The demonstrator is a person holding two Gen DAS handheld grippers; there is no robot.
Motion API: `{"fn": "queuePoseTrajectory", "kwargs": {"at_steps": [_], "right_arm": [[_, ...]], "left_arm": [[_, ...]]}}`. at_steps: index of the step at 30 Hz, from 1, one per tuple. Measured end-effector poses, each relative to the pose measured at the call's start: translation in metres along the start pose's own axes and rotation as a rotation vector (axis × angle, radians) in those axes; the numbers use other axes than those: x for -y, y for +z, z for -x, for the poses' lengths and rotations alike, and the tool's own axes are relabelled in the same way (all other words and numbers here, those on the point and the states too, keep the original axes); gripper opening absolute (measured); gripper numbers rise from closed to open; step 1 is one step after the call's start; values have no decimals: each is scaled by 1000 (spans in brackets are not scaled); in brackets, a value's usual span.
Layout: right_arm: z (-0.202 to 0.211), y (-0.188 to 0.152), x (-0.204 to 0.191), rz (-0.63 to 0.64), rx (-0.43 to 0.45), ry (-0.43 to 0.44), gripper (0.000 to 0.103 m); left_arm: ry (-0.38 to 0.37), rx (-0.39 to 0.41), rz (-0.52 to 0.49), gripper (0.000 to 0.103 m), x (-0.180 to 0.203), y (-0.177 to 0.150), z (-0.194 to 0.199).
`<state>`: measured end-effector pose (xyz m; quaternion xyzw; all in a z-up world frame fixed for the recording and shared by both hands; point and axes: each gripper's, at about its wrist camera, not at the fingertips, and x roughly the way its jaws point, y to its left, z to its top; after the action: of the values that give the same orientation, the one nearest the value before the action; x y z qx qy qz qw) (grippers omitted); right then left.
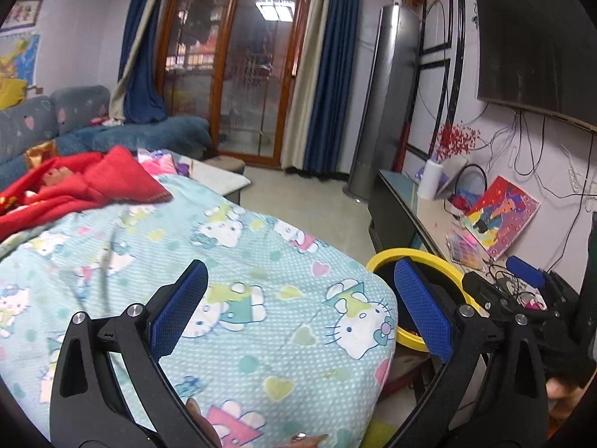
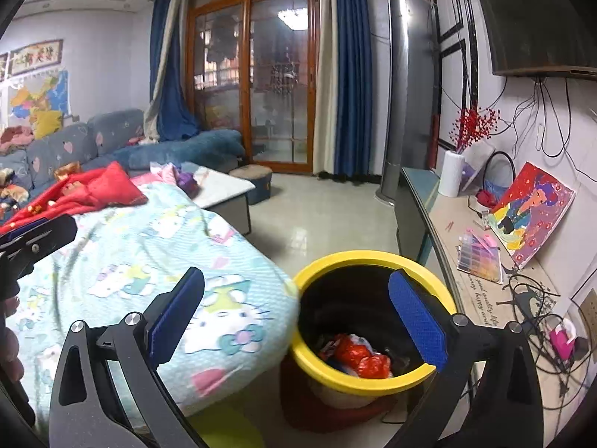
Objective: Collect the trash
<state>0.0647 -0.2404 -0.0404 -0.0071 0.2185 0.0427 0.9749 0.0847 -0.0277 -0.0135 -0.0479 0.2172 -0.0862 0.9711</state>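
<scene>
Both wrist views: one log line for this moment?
left gripper: open, empty, over quilt | right gripper: open, empty, by bin | bin: red wrappers inside

Partly legible script "good quality life" on the sideboard top (image 2: 481,298).

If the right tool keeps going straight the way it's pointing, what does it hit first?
Probably the bin: the right tool is open and empty, aimed at its near rim beside the bed. Depth is unclear.
</scene>
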Motion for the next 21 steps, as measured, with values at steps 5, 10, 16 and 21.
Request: {"fn": "queuePoseTrajectory", "kwargs": {"at_steps": [5,10,16,21], "right_arm": [[20,-7,-15,22,88,5,96],[34,-10,-17,22,148,7,96],[38,-15,-16,12,170,15,96],[39,-16,-22,34,178,35,96]], "left_arm": [[14,35,-26,92,-4,-8,21],[13,60,-36,92,-5,-21,35],[19,73,1,92,-12,-24,42],[16,74,3,92,-11,-26,43]]}}
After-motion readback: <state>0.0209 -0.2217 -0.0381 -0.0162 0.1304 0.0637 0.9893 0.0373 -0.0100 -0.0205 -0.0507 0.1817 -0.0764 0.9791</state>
